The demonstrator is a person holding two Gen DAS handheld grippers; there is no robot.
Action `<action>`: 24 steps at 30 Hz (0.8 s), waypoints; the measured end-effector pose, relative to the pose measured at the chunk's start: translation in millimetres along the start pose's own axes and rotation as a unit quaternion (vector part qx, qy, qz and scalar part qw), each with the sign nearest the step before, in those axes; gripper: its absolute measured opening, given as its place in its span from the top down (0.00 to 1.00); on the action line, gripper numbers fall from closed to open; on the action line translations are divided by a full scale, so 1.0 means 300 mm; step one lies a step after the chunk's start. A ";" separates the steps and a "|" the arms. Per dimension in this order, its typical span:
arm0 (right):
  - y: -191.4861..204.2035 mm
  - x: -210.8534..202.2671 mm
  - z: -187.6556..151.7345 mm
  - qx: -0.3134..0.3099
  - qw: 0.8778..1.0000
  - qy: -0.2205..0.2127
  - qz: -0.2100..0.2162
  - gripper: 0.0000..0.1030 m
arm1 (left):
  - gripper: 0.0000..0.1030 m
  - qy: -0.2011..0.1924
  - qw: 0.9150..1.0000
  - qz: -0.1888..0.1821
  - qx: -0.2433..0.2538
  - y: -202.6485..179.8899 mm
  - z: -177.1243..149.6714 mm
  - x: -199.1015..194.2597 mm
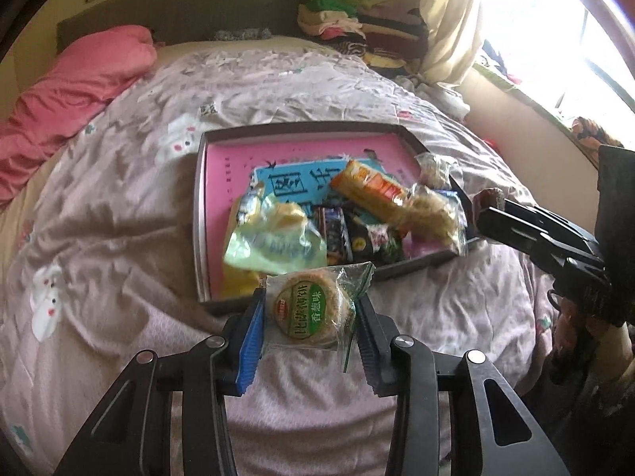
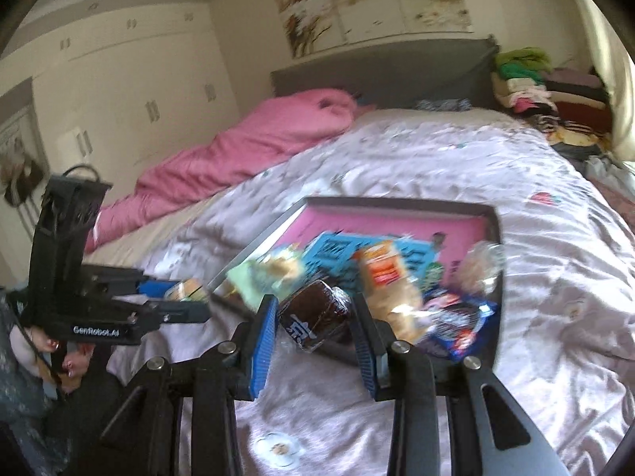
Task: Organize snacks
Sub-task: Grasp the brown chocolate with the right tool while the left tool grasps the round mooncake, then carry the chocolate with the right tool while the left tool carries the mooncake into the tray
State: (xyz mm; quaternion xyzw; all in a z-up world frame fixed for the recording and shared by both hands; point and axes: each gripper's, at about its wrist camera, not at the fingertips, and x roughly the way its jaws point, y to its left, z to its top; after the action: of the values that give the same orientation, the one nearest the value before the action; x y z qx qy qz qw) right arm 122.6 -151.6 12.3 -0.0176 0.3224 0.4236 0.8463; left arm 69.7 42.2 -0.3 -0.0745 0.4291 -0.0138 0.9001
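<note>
A shallow grey box [image 1: 199, 214] with a pink bottom lies on the bed and holds several wrapped snacks [image 1: 357, 214]. My left gripper [image 1: 309, 317] is shut on a round cracker pack with a green label [image 1: 307, 311], held just above the box's near edge. My right gripper [image 2: 313, 317] is shut on a dark brown wrapped cake [image 2: 315, 315], held at the box's near corner [image 2: 238, 269]. The right gripper also shows at the right of the left wrist view [image 1: 490, 208], with the brown cake at its tip. The left gripper shows at the left of the right wrist view [image 2: 186, 297].
The bed is covered by a wrinkled lilac quilt [image 1: 119, 206]. A pink duvet [image 1: 67, 91] lies along the far left. Folded clothes [image 1: 357, 27] are stacked by the headboard. A bright window and curtain [image 1: 555, 39] are at the right.
</note>
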 end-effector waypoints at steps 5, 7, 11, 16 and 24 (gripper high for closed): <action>-0.069 -0.033 0.017 0.028 0.999 -0.012 -0.025 0.64 | 0.58 -0.013 1.000 0.007 0.008 -0.035 0.051 0.006; -0.087 -0.041 0.017 0.036 0.999 -0.013 -0.032 0.64 | 0.58 -0.017 1.000 0.008 0.011 -0.048 0.072 0.013; -0.117 -0.047 0.016 0.052 0.997 -0.016 -0.046 0.64 | 0.58 -0.020 1.000 0.010 0.008 -0.063 0.108 0.034; -0.146 -0.039 0.012 0.065 0.996 -0.009 -0.057 0.64 | 0.58 -0.023 1.000 0.012 0.006 -0.076 0.149 0.061; -0.169 -0.053 0.012 0.072 0.993 -0.015 -0.090 0.64 | 0.58 -0.019 1.000 0.013 -0.001 -0.080 0.168 0.099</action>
State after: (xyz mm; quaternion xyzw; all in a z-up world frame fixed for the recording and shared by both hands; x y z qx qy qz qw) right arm 154.4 -194.2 11.8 0.0204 0.3365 0.3216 0.8848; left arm 128.4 22.2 11.6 -0.0700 0.4131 -0.0001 0.9080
